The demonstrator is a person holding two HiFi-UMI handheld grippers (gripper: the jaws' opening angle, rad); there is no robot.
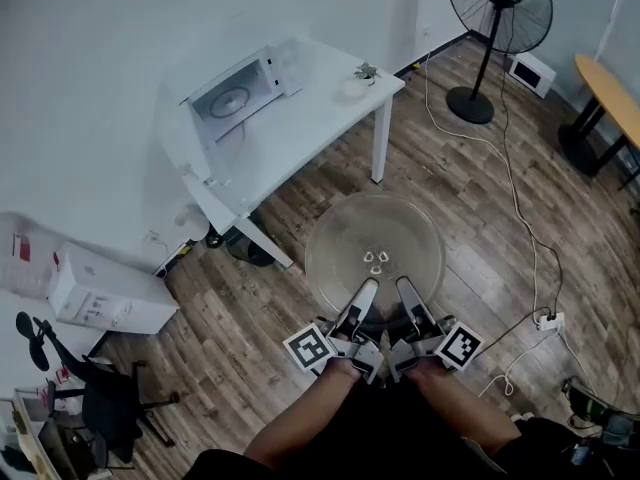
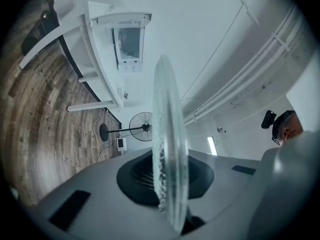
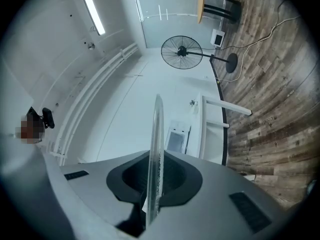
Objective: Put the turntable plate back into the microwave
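Note:
The clear glass turntable plate hangs level above the wooden floor, held at its near rim by both grippers side by side. My left gripper and right gripper are each shut on that rim. Edge-on, the turntable plate runs up the middle of the left gripper view, and the plate does the same in the right gripper view. The white microwave stands on the white table further off to the upper left, door open, cavity facing me.
A small potted plant sits at the table's right end. A standing fan is at the upper right with cables trailing across the floor. White boxes and an office chair lie to the left.

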